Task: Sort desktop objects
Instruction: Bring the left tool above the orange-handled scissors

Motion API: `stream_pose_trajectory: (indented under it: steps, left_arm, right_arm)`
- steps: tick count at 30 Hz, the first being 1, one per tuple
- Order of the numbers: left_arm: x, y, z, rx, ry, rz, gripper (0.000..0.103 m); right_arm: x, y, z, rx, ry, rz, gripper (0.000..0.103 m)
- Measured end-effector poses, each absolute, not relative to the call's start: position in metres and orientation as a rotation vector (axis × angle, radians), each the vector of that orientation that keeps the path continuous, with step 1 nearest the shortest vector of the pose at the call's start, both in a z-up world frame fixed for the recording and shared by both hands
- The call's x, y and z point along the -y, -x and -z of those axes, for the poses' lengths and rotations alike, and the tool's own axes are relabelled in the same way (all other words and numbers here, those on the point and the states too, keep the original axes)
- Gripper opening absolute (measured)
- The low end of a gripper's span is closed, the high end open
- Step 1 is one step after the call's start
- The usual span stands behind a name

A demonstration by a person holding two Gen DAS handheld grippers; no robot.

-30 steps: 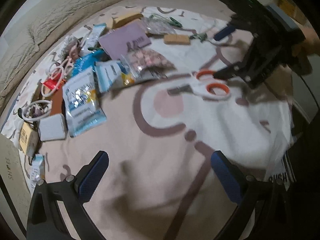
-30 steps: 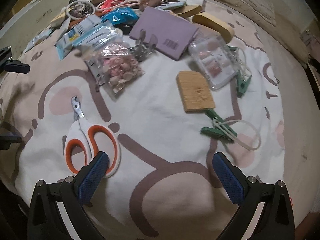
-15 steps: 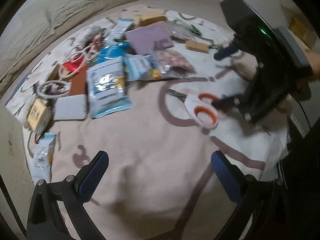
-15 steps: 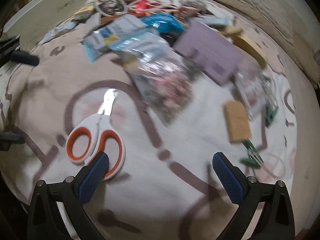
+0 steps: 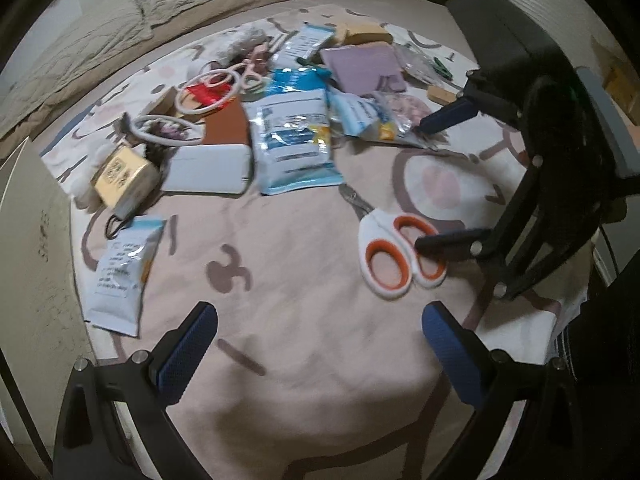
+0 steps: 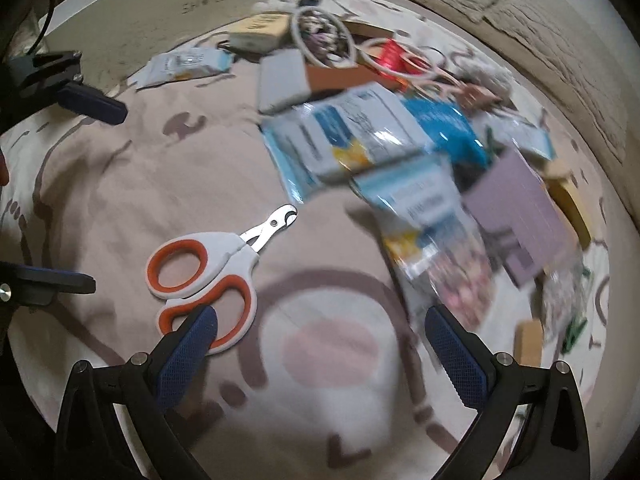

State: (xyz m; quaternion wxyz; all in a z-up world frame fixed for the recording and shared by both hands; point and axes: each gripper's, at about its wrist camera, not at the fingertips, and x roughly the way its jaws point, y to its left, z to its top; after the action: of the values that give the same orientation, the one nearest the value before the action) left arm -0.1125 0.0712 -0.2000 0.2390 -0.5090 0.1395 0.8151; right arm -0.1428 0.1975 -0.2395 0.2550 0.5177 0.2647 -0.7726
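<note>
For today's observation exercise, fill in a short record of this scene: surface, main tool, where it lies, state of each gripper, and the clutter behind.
Surface: patterned cloth spread over a bed
Main tool: orange-and-white clippers, lying flat, apart from the pile
Right gripper: open, empty, one finger next to the clippers' handle loop
Left gripper: open, empty, over bare cloth
Clutter: blue-and-white pouches, purple card, white box, cord rings
Sorting: no separate groups visible yet

light: dim, warm indoor | shadows: soft | glare: small shine on the plastic packets [image 5: 294,136] | blur: motion blur strong in right wrist view, right side | distortion: fisheye bending, dark corners
</note>
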Motion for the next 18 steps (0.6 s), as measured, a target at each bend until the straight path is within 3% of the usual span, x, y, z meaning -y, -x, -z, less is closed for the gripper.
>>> stream_pose_trajectory:
  steps: [12,18]
  left_arm:
    - [-0.056,0.127,0.2,-0.309,1.433,-2.258,0.103]
    - [-0.07,0.13,0.205,-0.276,1.447,-2.236,0.103]
  right_arm:
    - [-0.184,0.135,0.224,-0.728,-1.323,2.056,0.103]
    - [-0.223,0.141,0.202,-0.619,-1.27,2.215,0.103]
